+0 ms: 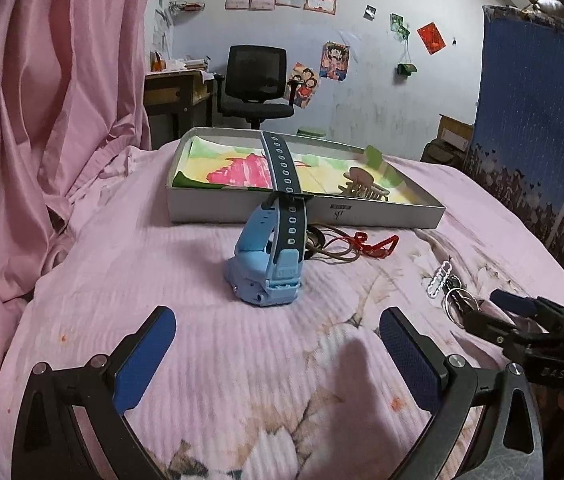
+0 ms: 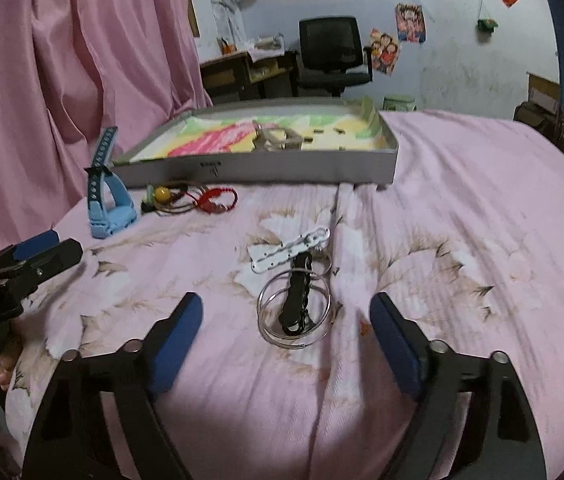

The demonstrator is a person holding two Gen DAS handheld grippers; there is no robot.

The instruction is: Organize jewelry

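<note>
Left gripper [image 1: 277,344]: jaws spread wide, nothing between them, poised just above the pink floral bedspread [image 1: 209,360]. Right gripper [image 2: 286,320]: jaws likewise spread and holding nothing.

Directly ahead of the right gripper, between its blue-padded fingers [image 2: 173,340], a set of thin silver wire bangles [image 2: 294,316] lies flat on the bedspread with a black beaded strand [image 2: 296,300] across them. Touching their far side is a white perforated metal strap [image 2: 288,250], lying at an angle.

Ahead of the left gripper, a light-blue plastic wristwatch with a dark-blue perforated strap [image 1: 269,268] stands on its case, the strap end rising upward. Just behind it lies a tangle of red and brown cord with a yellow bead [image 2: 185,200].

Beyond the cord, a shallow grey cardboard tray lined with a coloured drawing [image 1: 306,212] rests on the bed. Inside it sits a beige claw hair clip [image 1: 362,186].

Farther back: pink hanging curtain [image 1: 61,80], black office chair [image 1: 255,80] and a wall with posters [image 1: 334,60].
</note>
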